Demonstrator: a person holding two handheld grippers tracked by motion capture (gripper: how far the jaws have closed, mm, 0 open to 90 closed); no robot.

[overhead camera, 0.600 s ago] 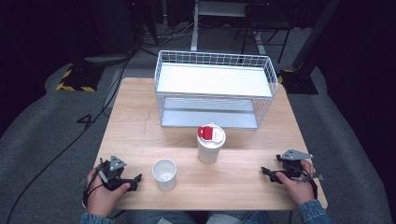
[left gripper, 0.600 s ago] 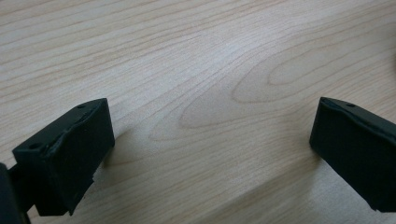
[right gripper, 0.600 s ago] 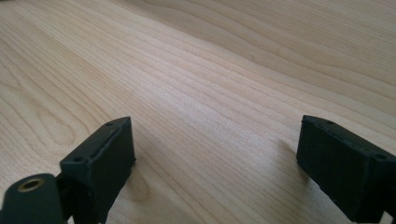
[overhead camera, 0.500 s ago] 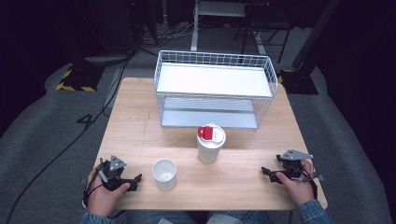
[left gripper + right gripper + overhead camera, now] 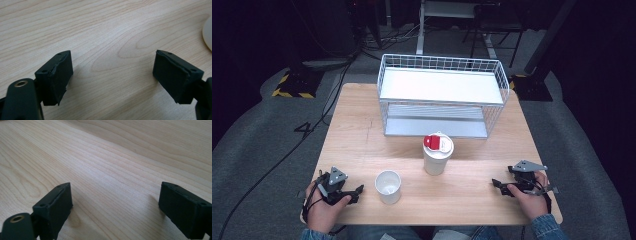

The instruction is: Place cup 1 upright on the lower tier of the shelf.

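No movement can be made out since the earlier frames: both hands and both cups lie where they did. The left gripper [image 5: 353,192] is held low at the near left edge of the table [image 5: 362,125], its jaws parted with only bare wood between them, nothing held. The right gripper [image 5: 498,185] is held likewise at the near right edge, jaws apart and empty. The open white cup [image 5: 388,186] stands upright just to the right of the left gripper's jaws, its rim facing up, and is clearly nearer to that hand. The lidded cup [image 5: 438,153] stands farther back, between the hands, before the wire rack [image 5: 441,95]. A short sideways reach by the left gripper is judged the likely next move.
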